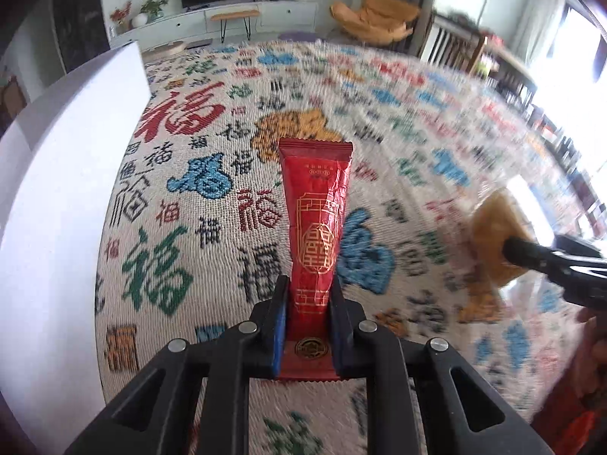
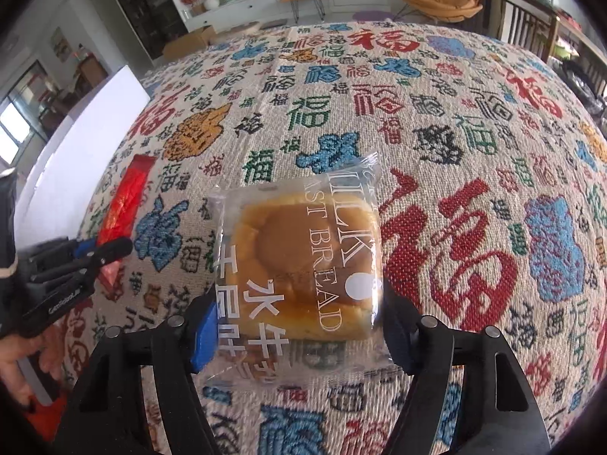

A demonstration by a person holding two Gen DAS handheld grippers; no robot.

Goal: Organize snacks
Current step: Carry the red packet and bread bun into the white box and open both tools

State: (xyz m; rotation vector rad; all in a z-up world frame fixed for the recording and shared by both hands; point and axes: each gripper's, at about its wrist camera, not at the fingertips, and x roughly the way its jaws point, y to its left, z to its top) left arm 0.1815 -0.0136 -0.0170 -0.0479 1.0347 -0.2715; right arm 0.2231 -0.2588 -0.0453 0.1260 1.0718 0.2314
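My left hand-held gripper [image 1: 308,326] pinches the light, crinkly red sachet [image 1: 316,223] near its bottom seam; my right hand-held gripper [image 2: 299,331] brackets the soft, squashable milk bread packet [image 2: 299,261] gently across its sides.

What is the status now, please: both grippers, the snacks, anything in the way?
Left gripper shut on red snack packet. Right gripper closed on bread pack. White box at left, path clear.
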